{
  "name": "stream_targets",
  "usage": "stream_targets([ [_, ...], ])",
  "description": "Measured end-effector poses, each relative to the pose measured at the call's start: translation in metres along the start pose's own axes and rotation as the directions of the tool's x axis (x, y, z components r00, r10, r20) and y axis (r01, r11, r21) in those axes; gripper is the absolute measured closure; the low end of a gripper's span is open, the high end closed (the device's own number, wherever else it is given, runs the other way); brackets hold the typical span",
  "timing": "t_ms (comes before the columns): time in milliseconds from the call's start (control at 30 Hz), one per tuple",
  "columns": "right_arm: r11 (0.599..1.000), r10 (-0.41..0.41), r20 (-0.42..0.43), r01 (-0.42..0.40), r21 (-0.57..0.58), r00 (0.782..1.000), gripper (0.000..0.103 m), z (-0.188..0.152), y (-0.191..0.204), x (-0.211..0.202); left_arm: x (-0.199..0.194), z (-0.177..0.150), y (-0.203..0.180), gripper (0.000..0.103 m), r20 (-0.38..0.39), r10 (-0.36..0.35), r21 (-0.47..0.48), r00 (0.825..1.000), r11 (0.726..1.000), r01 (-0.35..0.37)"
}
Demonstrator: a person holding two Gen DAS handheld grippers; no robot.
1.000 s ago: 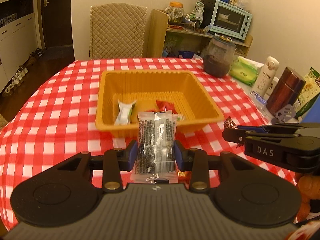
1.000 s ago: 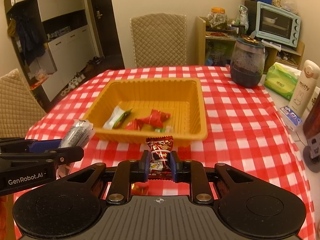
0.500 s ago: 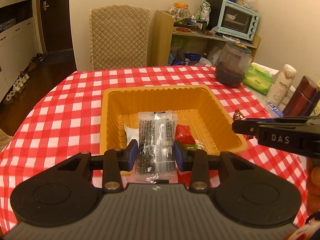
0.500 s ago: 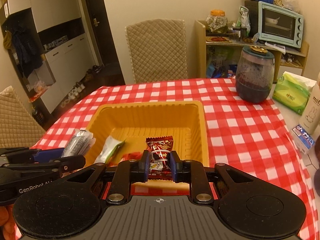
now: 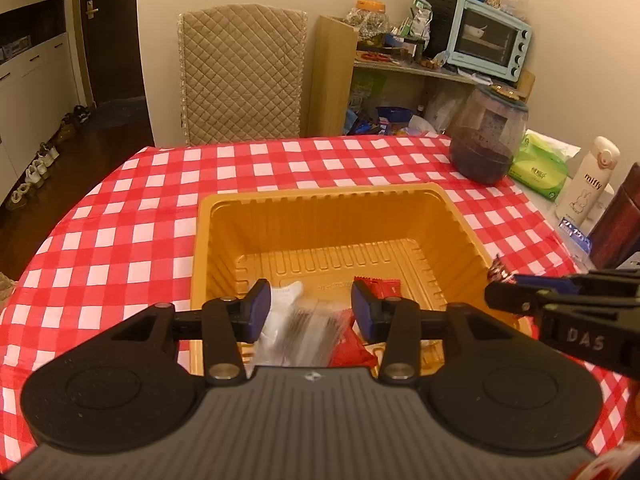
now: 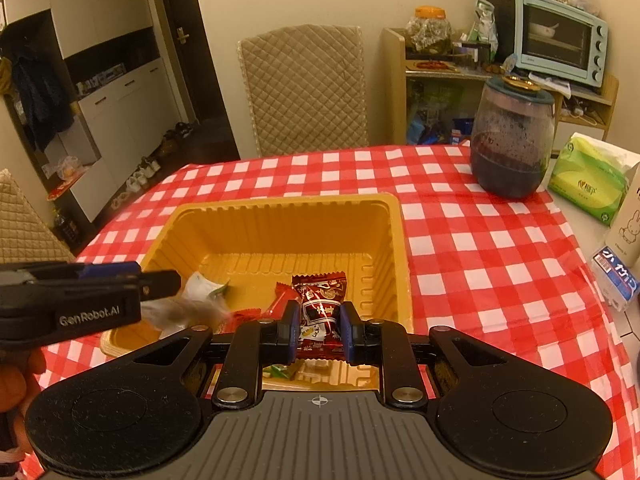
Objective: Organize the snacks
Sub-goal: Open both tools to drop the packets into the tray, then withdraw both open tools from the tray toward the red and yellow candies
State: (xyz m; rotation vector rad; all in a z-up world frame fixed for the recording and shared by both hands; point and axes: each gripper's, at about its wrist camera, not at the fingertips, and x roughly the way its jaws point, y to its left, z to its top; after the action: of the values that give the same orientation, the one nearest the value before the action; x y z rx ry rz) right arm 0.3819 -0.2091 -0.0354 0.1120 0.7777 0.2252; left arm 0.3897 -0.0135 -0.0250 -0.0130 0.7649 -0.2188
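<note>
An orange tray point(image 5: 224, 216) point(image 6: 394, 216) sits on the checked table. My left gripper point(image 5: 308, 310) is open over the tray's near side. A clear packet of dark snack point(image 5: 316, 334) is blurred below its fingers, free of them, falling into the tray; it also shows blurred in the right wrist view point(image 6: 188, 312). A white packet point(image 5: 286, 292) and red packets point(image 5: 382, 288) lie in the tray. My right gripper point(image 6: 319, 320) is shut on a dark red snack packet point(image 6: 320, 304) above the tray's near right part.
A dark glass jar point(image 6: 510, 140) stands at the back right of the table. A green tissue pack point(image 6: 588, 180), a white bottle point(image 5: 590, 182) and a brown flask point(image 5: 620, 216) stand along the right edge. A quilted chair point(image 5: 242, 76) is behind the table.
Both grippers moved forward over the tray. My left gripper opened and let go of the clear packet, which is dropping. The right gripper still holds its red packet.
</note>
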Motion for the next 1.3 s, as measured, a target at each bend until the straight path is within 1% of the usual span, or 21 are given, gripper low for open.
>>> stream_targets([
  [233,1.0,0.009,-0.001,-0.009,0.007,1.0,0.081,0.001,0.001,0.003,-0.01,-0.009,0.005,0.06,0.004,-0.005,-0.016,1.0,1.0,0.005],
  [467,1.0,0.021,0.031,-0.022,0.018,0.999,0.081,0.013,0.004,0.009,-0.018,-0.017,0.009,0.06,0.007,-0.002,-0.02,1.0,1.0,0.003],
  [533,0.999,0.037,0.046,-0.039,0.034,0.998,0.08,0.015,0.002,0.012,-0.019,-0.019,0.01,0.06,0.006,-0.002,-0.027,1.0,1.0,0.002],
  [567,0.998,0.049,0.045,-0.051,0.046,0.998,0.077,0.016,0.001,0.014,-0.02,-0.02,0.011,0.06,0.006,-0.001,-0.029,1.0,1.0,0.002],
  [633,0.995,0.051,0.045,-0.054,0.08,0.998,0.033,0.017,-0.004,0.015,-0.023,-0.023,0.012,0.06,0.008,-0.002,-0.031,1.0,1.0,0.002],
  [667,0.994,0.047,0.056,-0.053,0.096,0.997,0.032,0.016,-0.006,0.013,-0.025,-0.025,0.012,0.06,0.008,-0.003,-0.033,1.0,0.999,0.003],
  [867,0.991,0.03,0.069,-0.039,0.132,0.997,0.032,0.008,-0.017,-0.007,-0.043,-0.036,0.012,0.058,0.011,-0.004,-0.051,1.0,0.999,0.005],
  [1067,0.988,0.008,0.068,-0.018,0.155,0.998,0.032,-0.01,-0.02,-0.039,-0.069,-0.055,0.009,0.049,-0.003,0.008,-0.079,1.0,0.997,-0.008],
  [1300,0.988,-0.007,0.069,-0.004,0.154,0.998,0.032,-0.042,-0.009,-0.088,-0.112,-0.082,0.003,0.039,-0.003,0.028,-0.1,1.0,0.995,-0.028],
])
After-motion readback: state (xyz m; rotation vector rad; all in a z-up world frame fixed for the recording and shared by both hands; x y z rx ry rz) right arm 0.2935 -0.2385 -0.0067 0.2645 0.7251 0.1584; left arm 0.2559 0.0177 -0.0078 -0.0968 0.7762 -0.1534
